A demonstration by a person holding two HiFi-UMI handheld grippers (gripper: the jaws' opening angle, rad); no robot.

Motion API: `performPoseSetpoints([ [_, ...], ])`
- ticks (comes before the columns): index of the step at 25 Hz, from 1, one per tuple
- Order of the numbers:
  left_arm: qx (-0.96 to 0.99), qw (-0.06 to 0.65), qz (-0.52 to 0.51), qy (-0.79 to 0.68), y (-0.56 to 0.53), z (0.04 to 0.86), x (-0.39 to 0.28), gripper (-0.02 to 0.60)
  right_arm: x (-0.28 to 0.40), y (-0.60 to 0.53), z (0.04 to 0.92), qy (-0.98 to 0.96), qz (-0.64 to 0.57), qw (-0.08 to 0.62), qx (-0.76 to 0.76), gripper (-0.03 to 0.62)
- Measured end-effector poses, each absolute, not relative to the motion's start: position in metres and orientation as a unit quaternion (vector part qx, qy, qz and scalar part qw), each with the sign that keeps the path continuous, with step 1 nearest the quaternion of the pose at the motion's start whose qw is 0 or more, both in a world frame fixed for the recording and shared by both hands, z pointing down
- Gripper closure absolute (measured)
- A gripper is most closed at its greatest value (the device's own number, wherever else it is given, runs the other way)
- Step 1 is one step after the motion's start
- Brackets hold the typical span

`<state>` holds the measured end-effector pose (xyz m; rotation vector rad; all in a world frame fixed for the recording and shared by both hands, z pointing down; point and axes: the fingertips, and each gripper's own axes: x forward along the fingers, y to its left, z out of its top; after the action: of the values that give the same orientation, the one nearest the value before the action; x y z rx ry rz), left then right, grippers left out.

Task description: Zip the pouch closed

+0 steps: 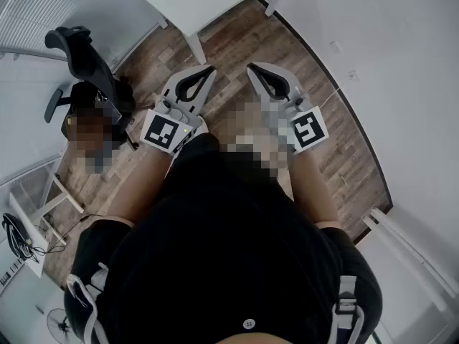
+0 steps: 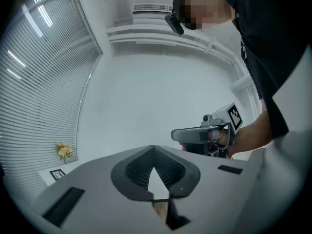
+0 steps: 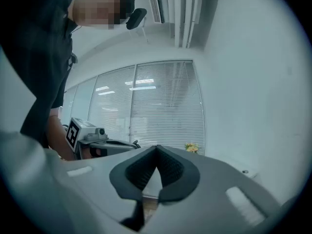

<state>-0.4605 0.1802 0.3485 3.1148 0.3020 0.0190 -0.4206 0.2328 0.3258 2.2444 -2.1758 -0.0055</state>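
Left tool (image 1: 209, 71) and right tool (image 1: 252, 69), each pressed together on nothing, are held level side by side short of the tabletop (image 1: 215, 6) ahead, likely a ready pose, as no pouch shows in any view.

The left hand-held gripper (image 2: 153, 147) is matt plastic, the floor (image 1: 237, 41) wooden.

Head view steeply down on left gripper (image 1: 212, 69) and right gripper (image 1: 249, 67) over wood floor (image 1: 237, 34); each gripper view close along own jaws, level, sharing sight of the other gripper.
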Motion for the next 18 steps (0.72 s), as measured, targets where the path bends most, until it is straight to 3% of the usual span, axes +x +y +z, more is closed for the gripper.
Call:
performPoseSetpoints([
  [11, 0.996, 0.005, 0.013, 0.091, 0.181, 0.346, -0.46, 0.574, -0.412, 0.243, 0.327, -0.672, 0.023, -0.048, 0.739, 0.589],
  [18, 0.996, 0.003, 0.014, 0.09, 0.186, 0.347, -0.454, 0.572, -0.403, 0.257, 0.334, -0.665, 0.018, -0.038, 0.746, 0.588],
])
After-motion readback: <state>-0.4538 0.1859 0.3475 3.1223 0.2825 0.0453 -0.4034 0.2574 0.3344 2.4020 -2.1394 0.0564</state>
